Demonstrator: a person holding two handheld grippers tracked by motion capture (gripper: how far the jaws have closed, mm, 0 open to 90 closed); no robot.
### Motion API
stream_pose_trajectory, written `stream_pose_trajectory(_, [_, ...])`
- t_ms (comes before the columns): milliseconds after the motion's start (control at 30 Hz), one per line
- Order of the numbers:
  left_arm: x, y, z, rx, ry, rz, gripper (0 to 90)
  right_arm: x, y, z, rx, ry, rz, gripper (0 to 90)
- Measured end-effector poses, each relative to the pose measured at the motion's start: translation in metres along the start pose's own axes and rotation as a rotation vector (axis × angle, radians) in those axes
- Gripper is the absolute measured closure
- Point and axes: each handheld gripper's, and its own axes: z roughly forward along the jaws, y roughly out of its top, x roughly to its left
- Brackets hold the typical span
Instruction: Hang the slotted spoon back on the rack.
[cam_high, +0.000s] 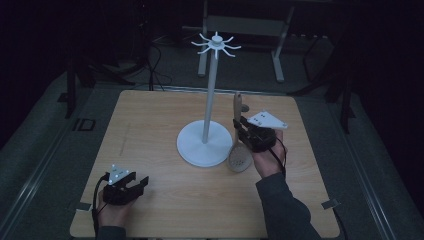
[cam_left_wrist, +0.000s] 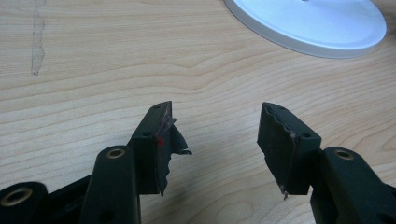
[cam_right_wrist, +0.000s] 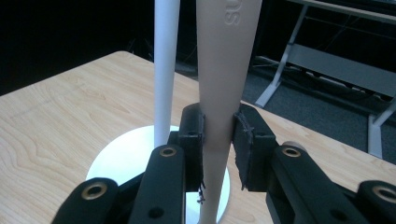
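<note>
Right gripper (cam_high: 242, 131) fingers clamped on slotted spoon (cam_high: 238, 150) handle, just beside white hook stand (cam_high: 204, 142). Left gripper (cam_high: 134, 182) fingers apart, on bare worktop (cam_high: 150, 125).

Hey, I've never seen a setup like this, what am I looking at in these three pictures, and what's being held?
There is no robot: a person holds a hand tool with two black jaws in each hand. The high view looks down on a wooden table. The other two pictures come from small cameras riding on the tools, each looking along its own jaws.

On the table stands a white stand: a round base, a tall pole and hooks at the top. The right gripper is shut on the handle of a beige slotted spoon, held upright beside the pole with its bowl low by the base. The left gripper rests near the front edge, jaws open, nothing between them.
</note>
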Motion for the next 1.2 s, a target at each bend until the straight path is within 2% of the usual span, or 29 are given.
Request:
stream_pose_trajectory(767, [0.000, 0.000, 0.000, 0.001, -0.001, -0.001, 45.9, -0.006, 0.025, -0.009, -0.050, 0.009, 0.007, 74.2])
stream_pose_trajectory(1033, [0.000, 0.000, 0.000, 0.000, -0.001, -0.001, 45.9, -0.006, 0.036, -0.009, -0.063, 0.027, 0.008, 74.2])
stream_pose_trajectory(1200, [0.000, 0.000, 0.000, 0.000, -0.001, -0.001, 45.9, -0.008, 0.041, -0.010, -0.071, 0.040, 0.026, 74.1])
